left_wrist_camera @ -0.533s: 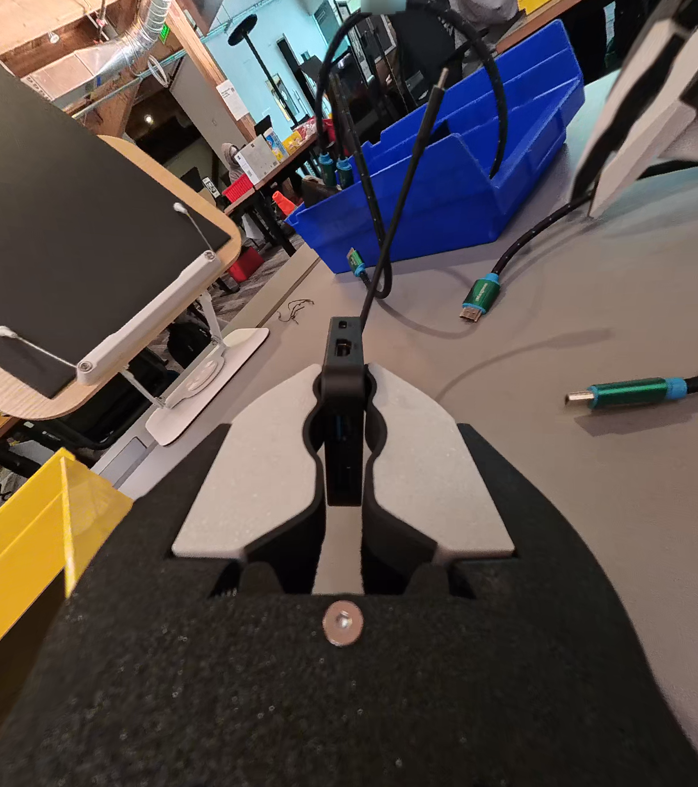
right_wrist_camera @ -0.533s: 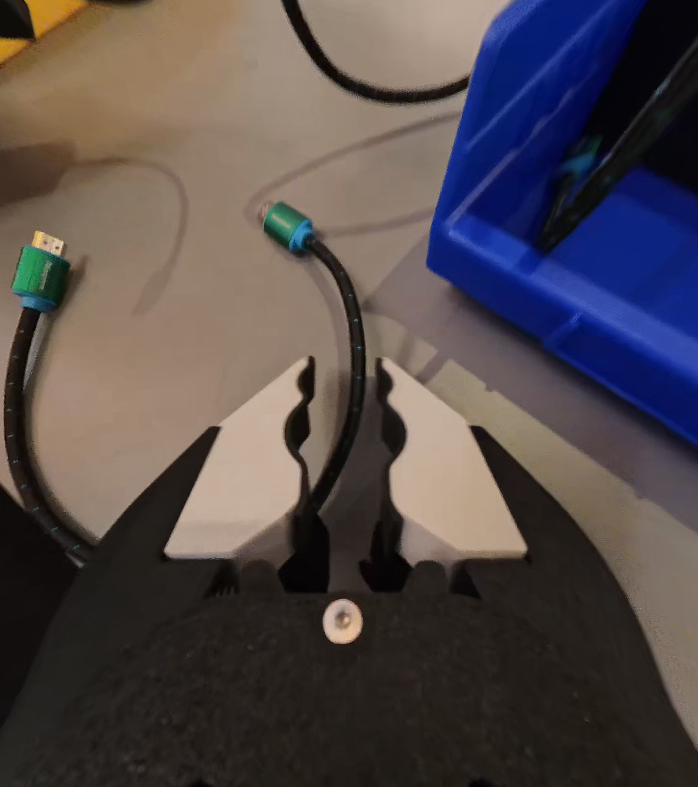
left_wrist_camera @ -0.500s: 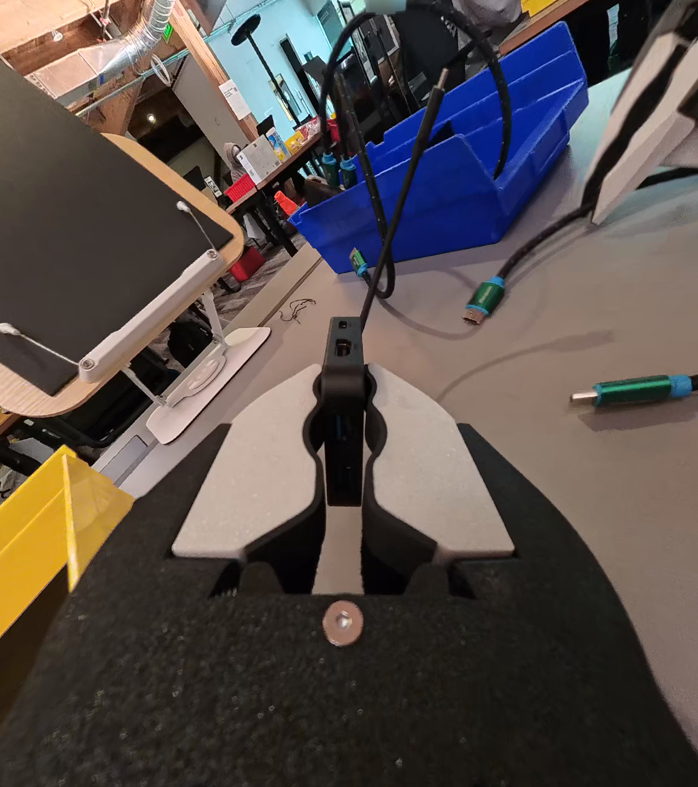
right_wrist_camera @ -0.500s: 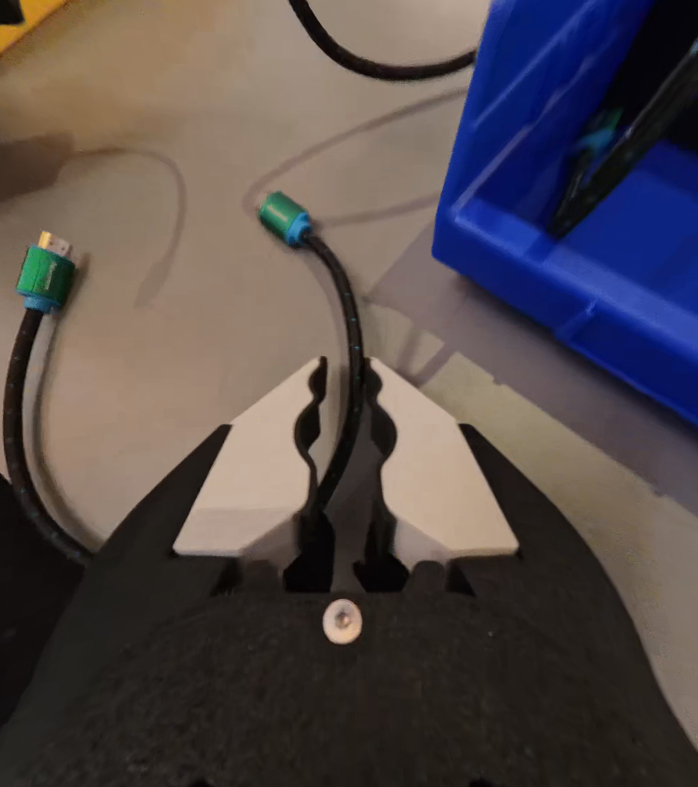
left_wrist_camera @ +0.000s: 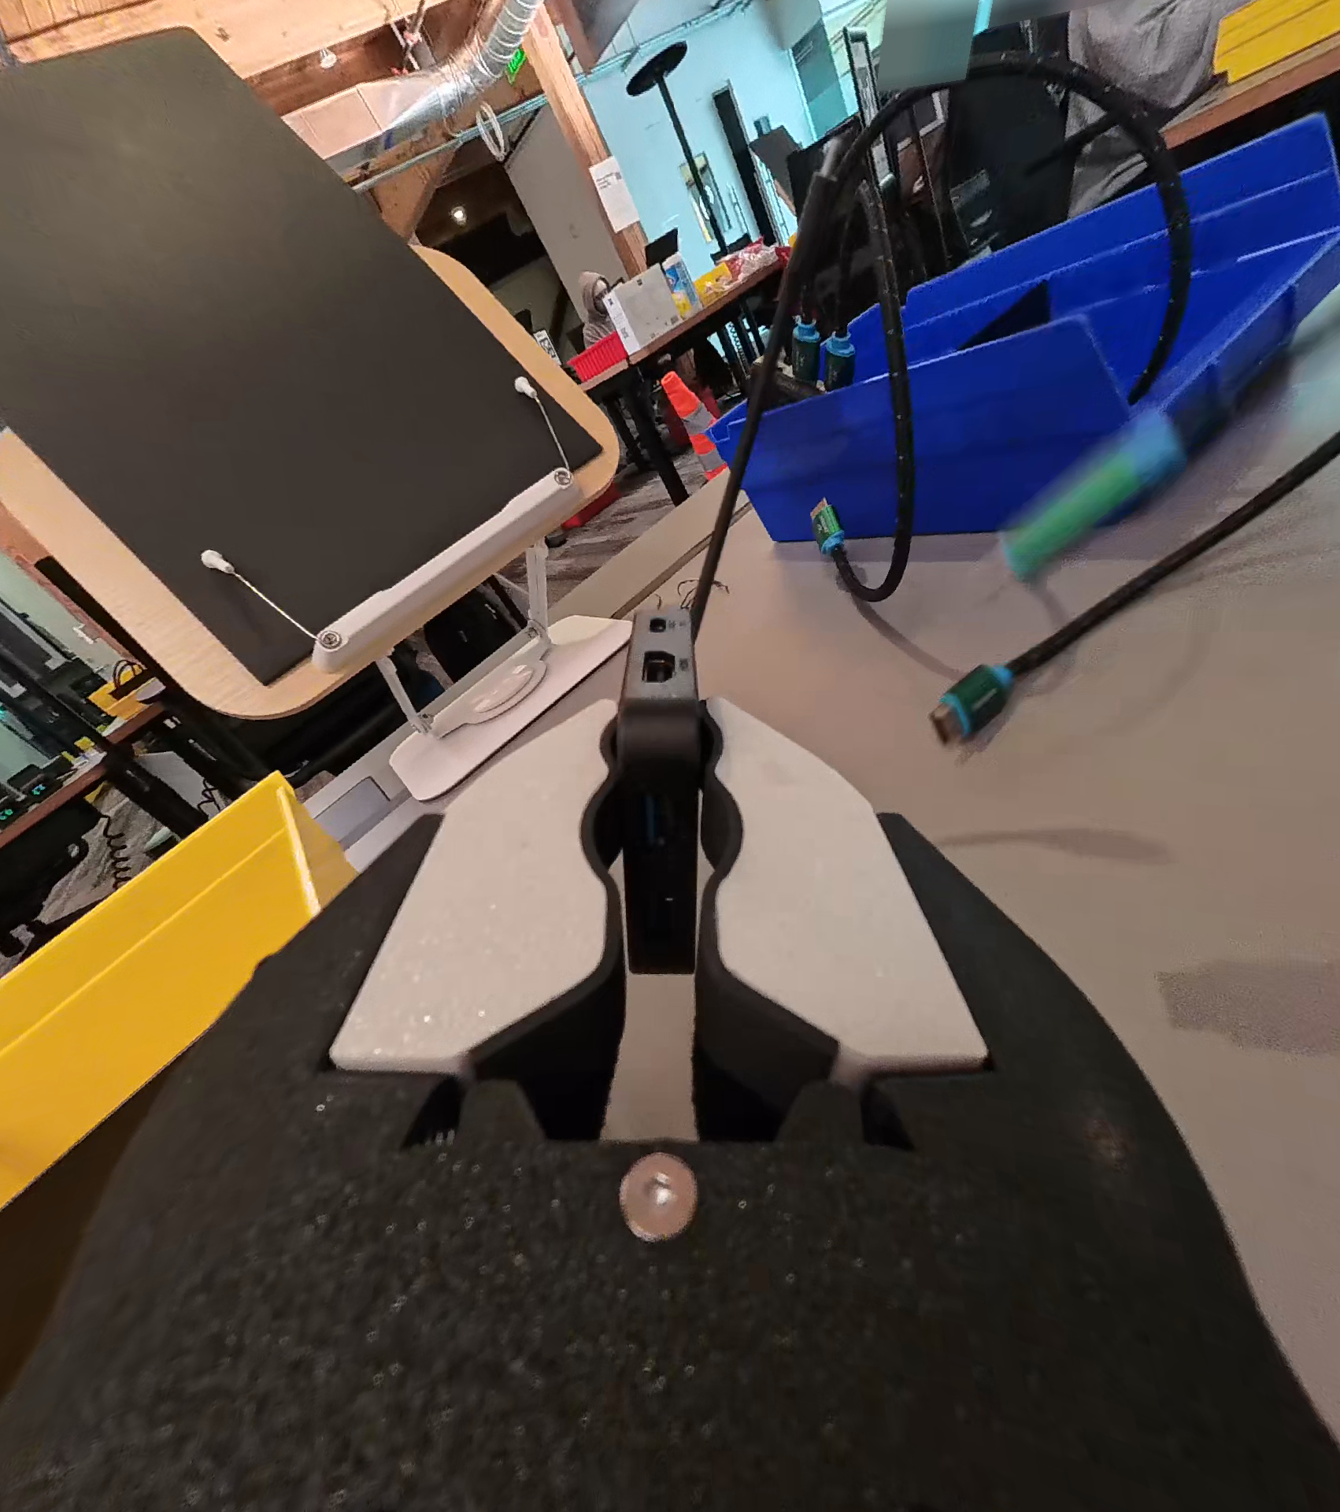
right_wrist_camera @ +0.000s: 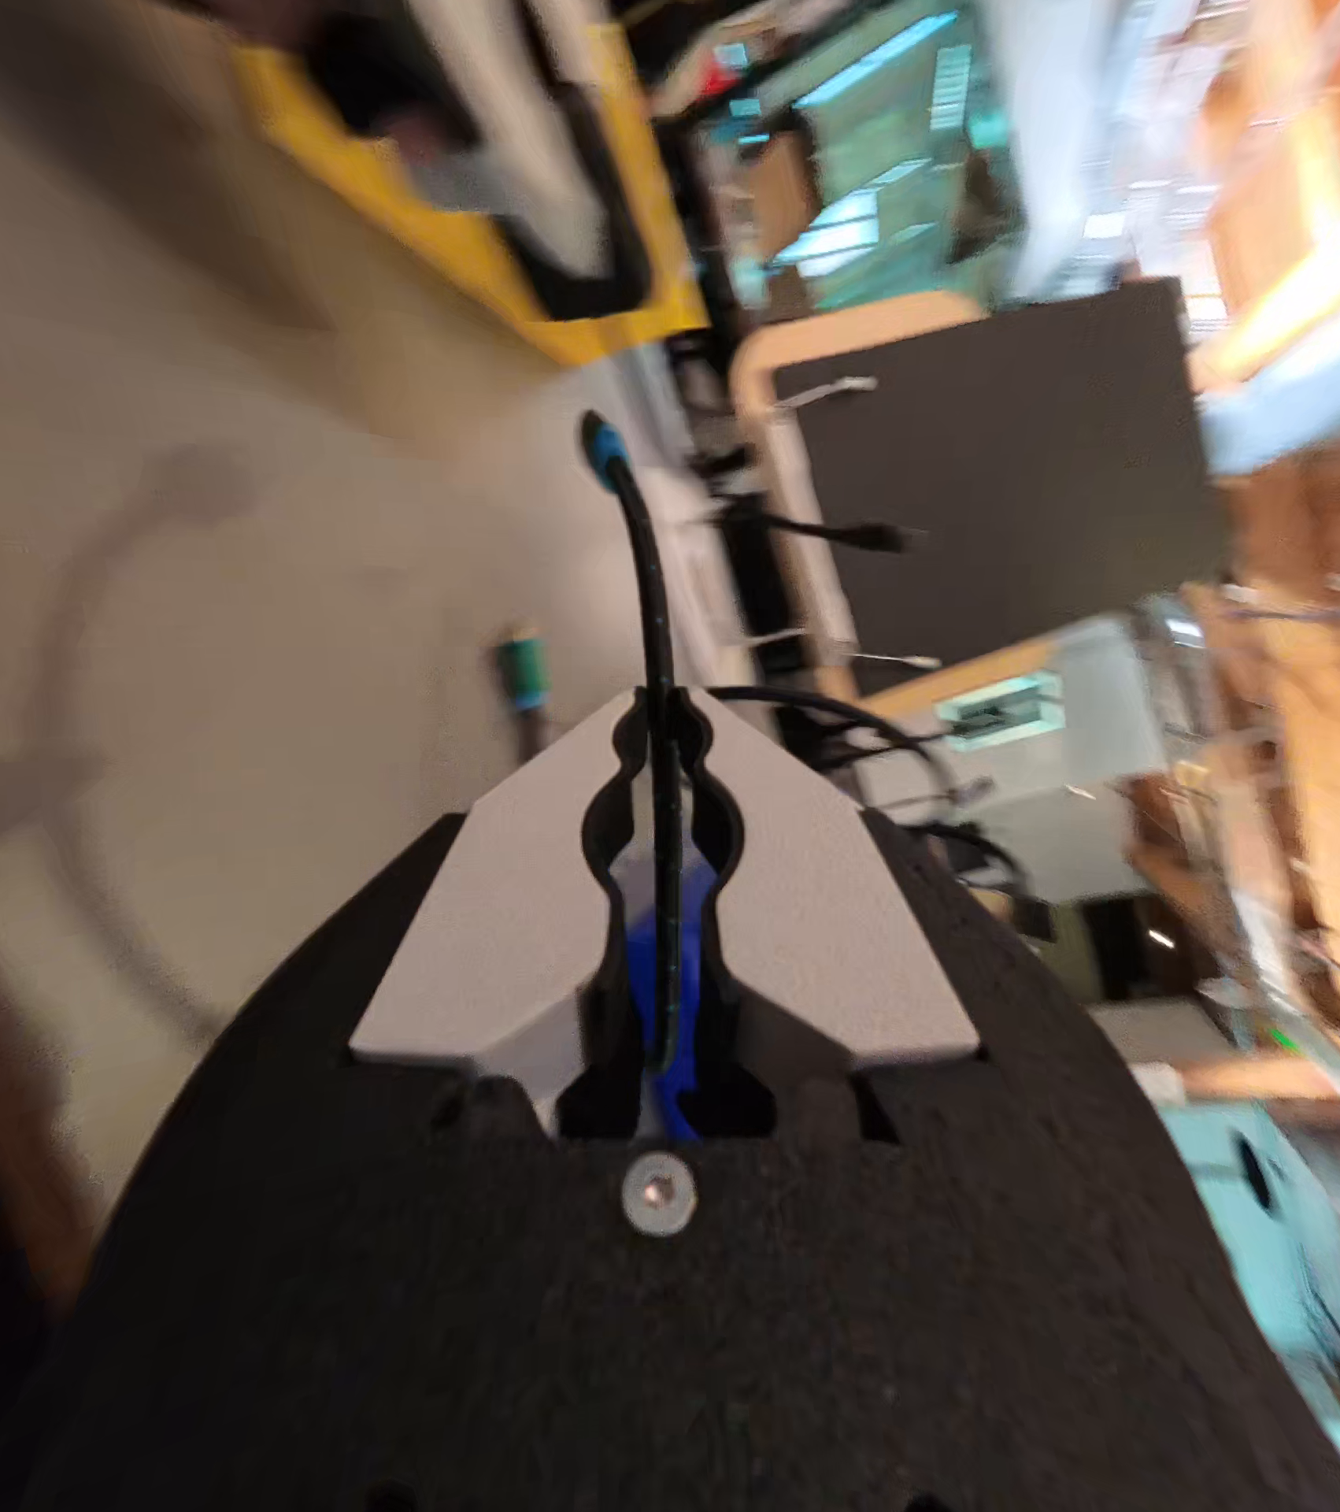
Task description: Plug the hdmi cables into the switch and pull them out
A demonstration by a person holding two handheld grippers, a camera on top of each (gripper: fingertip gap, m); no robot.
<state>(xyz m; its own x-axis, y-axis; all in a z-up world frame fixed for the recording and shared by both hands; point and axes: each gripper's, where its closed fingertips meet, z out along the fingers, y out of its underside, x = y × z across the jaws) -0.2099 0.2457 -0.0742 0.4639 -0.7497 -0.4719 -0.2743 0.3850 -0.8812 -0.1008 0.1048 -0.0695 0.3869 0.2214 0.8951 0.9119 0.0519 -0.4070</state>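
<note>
So my left gripper point(left_wrist_camera: 658, 736) is clamped on the switch point(left_wrist_camera: 657, 785), held on edge above the table point(left_wrist_camera: 1141, 941) with its ports facing away. Right gripper point(right_wrist_camera: 658, 712) is pinched on one HDMI cable point(right_wrist_camera: 650, 605), lifted, plug point(right_wrist_camera: 595, 438) pointing forward but blurry. Looks to me like nothing HDMI is plugged in yet, just a thin black lead point(left_wrist_camera: 740, 458) on the switch. Another plug point(left_wrist_camera: 969, 704) lies on the table, so all the plugging and pulling is left

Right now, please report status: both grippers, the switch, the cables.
Left gripper shut on switch, ports facing forward. Right gripper shut on HDMI cable, plug lifted, not yet inserted. Second cable loose on table.
</note>
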